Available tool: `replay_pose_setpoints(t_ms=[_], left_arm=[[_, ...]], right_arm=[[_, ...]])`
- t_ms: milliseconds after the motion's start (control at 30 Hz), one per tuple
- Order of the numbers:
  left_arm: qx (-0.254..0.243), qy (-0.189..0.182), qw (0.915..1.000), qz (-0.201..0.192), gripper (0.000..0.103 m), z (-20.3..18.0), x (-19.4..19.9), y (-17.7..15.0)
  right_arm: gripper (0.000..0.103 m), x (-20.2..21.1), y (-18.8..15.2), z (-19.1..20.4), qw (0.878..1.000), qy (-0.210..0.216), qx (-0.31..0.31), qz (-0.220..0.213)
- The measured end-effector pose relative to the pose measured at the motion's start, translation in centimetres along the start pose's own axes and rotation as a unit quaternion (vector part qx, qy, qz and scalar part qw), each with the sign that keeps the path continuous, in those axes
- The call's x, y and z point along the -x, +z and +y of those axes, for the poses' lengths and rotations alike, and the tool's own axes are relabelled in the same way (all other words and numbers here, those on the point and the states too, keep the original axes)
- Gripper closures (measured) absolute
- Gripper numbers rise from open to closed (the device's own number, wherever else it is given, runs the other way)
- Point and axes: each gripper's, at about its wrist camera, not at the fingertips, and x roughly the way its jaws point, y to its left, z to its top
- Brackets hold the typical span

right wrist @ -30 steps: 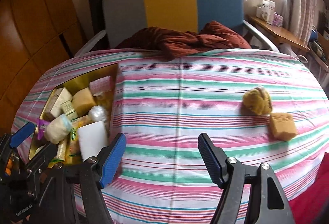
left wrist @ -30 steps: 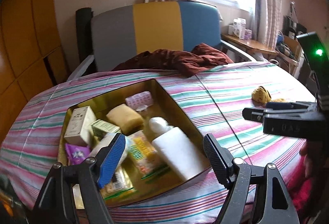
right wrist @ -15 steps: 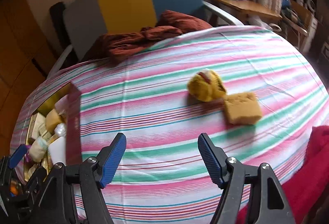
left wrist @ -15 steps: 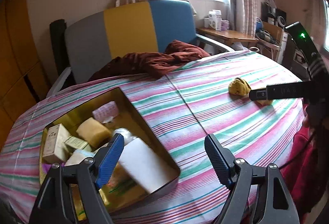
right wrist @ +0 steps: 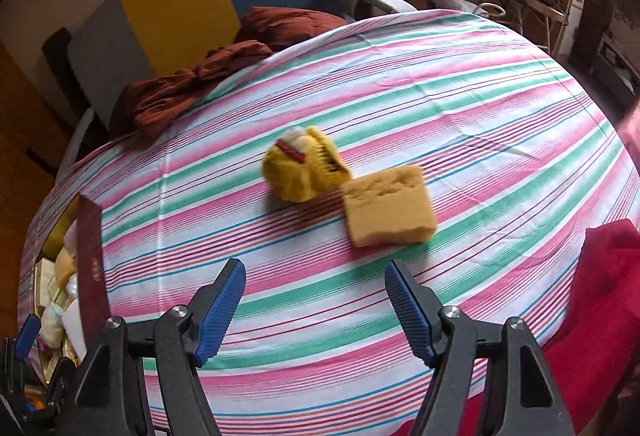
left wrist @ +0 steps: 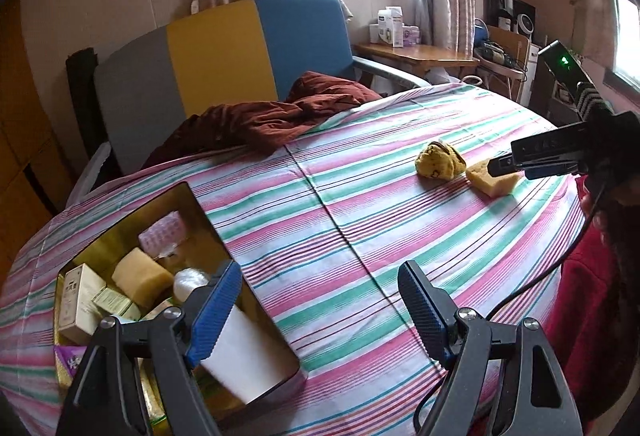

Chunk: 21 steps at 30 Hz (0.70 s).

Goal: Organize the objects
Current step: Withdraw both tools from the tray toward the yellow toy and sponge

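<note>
A yellow plush toy [right wrist: 301, 172] and a tan sponge [right wrist: 388, 207] lie side by side on the striped tablecloth [right wrist: 460, 108]. My right gripper [right wrist: 316, 308] hovers open just in front of them, nothing between its fingers. In the left wrist view the same toy [left wrist: 439, 165] and sponge [left wrist: 493, 178] sit far right, with the right gripper [left wrist: 506, 165] seen from the side above the sponge. My left gripper [left wrist: 320, 308] is open over the right edge of a gold-lined box [left wrist: 208, 220] holding several items: small cartons, a sponge, a white block.
A dark red cloth [left wrist: 272, 120] lies bunched at the table's far edge against a grey, yellow and blue chair [left wrist: 224, 52]. A wooden side table [left wrist: 420, 54] with small boxes stands under the window. A red garment [right wrist: 600, 276] hangs at the table's right edge.
Both grippers have swung right across the table. The box slid to the left of both views, and the toy and sponge came close in front of the right gripper.
</note>
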Motion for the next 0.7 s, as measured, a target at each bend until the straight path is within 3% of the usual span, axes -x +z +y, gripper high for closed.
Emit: replay_pose_setpoints(t_ms=[400, 600, 700], left_arm=[[-0.005, -0.022, 0.9996, 0.016, 0.022, -1.4, -1.3, -0.1], [0.004, -0.029, 0.9993, 0.024, 0.022, -1.5, -1.8, 0.1], [0.005, -0.032, 0.9991, 0.027, 0.022, -1.6, -2.1, 0.2]], right_arm=[[0.030, -1.0, 2.4, -4.9, 0.998, -0.037, -0.054, 0.006], [0.026, -3.8, 3.8, -5.5, 0.996, -0.039, -0.057, 0.048], [0.022, -4.7, 4.3, -5.0, 0.997, -0.048, -0.046, 0.047]])
